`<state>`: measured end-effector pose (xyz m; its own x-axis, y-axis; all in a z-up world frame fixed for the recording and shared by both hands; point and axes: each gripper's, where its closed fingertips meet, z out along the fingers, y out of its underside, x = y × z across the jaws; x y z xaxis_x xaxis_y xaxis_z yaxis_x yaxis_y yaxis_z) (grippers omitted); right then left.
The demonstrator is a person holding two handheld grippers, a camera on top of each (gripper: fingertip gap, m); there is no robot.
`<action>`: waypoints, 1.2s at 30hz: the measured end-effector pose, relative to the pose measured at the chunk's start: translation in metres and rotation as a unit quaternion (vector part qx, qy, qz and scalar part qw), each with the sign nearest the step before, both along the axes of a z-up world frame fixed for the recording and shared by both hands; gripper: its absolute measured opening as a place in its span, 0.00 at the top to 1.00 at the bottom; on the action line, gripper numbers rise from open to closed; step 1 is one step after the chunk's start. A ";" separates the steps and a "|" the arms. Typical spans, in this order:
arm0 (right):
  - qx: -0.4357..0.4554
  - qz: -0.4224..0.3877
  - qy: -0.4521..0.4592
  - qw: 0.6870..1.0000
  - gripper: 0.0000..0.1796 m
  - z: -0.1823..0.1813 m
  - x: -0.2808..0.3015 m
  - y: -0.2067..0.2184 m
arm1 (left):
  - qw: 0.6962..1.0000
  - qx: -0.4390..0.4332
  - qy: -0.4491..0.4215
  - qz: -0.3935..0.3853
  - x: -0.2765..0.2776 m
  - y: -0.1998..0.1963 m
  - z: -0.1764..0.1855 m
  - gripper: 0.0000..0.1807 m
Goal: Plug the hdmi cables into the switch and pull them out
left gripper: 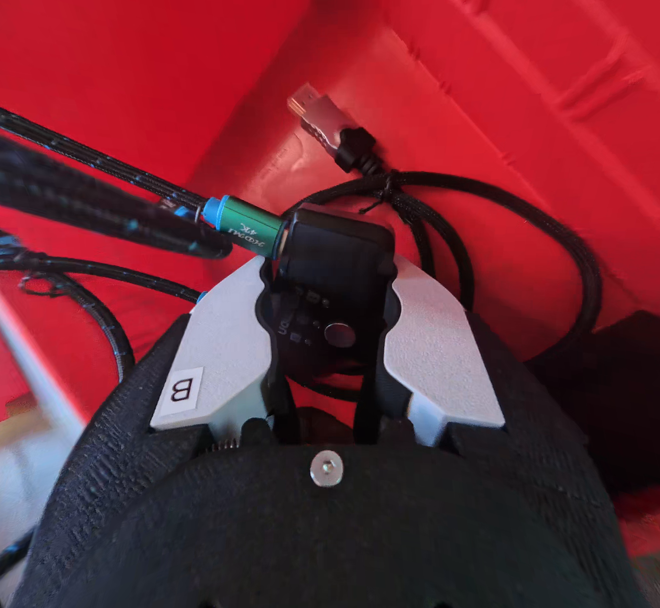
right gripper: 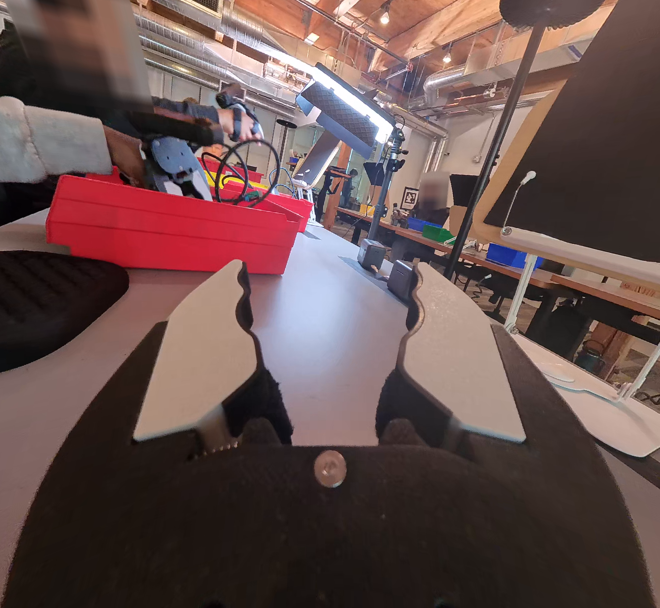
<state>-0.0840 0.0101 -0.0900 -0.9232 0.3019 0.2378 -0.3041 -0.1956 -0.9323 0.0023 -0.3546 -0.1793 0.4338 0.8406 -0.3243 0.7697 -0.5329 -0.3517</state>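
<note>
In the left wrist view my left gripper [left gripper: 328, 266] is shut on the black HDMI switch [left gripper: 334, 269], held inside a red bin [left gripper: 178, 55]. A green HDMI plug [left gripper: 250, 225] with a blue collar sits in the switch's left port, its black-and-blue braided cable [left gripper: 89, 159] running off left. A loose silver HDMI plug [left gripper: 316, 116] on a coiled black cable [left gripper: 535, 234] lies by the bin wall. In the right wrist view my right gripper [right gripper: 328, 280] is open and empty, low over the grey table [right gripper: 314, 341]. The left gripper [right gripper: 178, 169] shows far off, dipped into the red bin [right gripper: 171, 230].
More braided cable [left gripper: 89, 305] loops at the bin's left. In the right wrist view a black round pad [right gripper: 46, 301] lies left, two grey boxes [right gripper: 371, 252] stand ahead, a black pole [right gripper: 500, 134] and a white-framed board stand [right gripper: 535, 244] are right. Other people work at tables behind.
</note>
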 end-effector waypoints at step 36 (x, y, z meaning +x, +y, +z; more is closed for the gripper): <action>0.037 0.001 0.010 0.999 0.68 0.029 0.018 0.011 | 0.706 -0.376 0.577 -0.166 -0.009 0.209 0.341 0.68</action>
